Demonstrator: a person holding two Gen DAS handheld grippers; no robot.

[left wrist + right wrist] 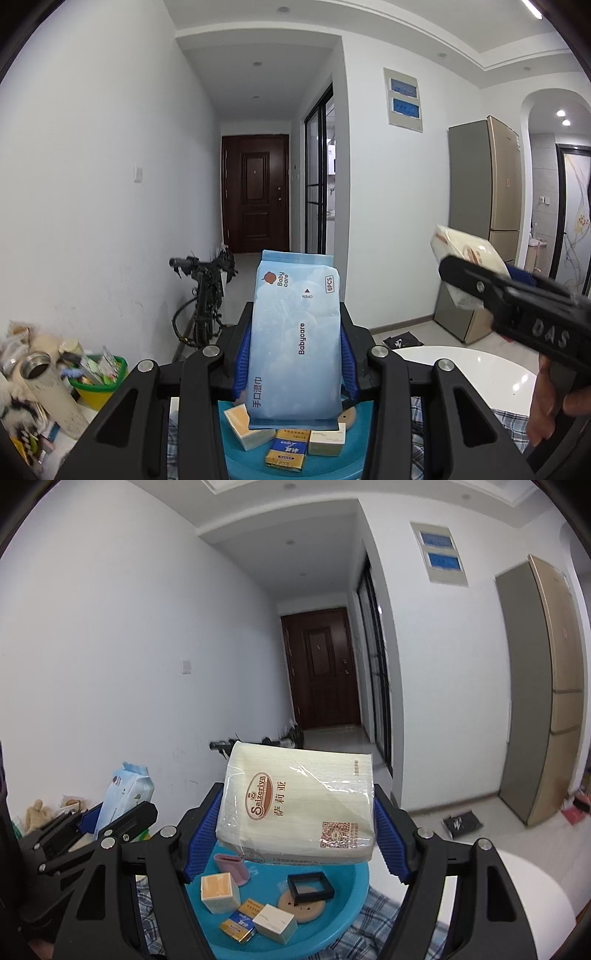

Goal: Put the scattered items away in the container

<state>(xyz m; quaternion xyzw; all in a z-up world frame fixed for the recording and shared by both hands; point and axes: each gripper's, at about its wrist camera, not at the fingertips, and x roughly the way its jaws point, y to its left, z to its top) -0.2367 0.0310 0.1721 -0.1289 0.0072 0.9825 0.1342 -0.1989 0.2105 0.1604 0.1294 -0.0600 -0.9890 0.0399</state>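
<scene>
Status check, mid-task. Blue basin (343, 915) already holds several items: orange-topped box (218, 890) at about 9 o'clock in the basin, yellow-and-blue pack (242, 923) near 7 o'clock, white box (275, 922) at 6 o'clock, round wooden disc (303, 904) with a black square frame (309, 886) on it near centre, pink holder (232, 867) at about 10 o'clock. Two items are in the air, not yet deposited. Left gripper (295, 354) is clamped on the blue wet-wipes pack (295, 332), pads pressing both long edges; the pack stands upright above the near part of the basin. Right gripper (295, 834) is closed on the napkin pack (299, 801), pads against its two sides; the pack is held flat over the far rim, 12 o'clock side. In the left wrist view the right gripper and its load sit at 3 o'clock, a hand on its handle at lower right. Judgement: most of the tidying looks done; both packs remain to be lowered and released. Cluttered objects at 8 o'clock by the green bucket (98, 384) may or may not belong to the task; cannot tell.
</scene>
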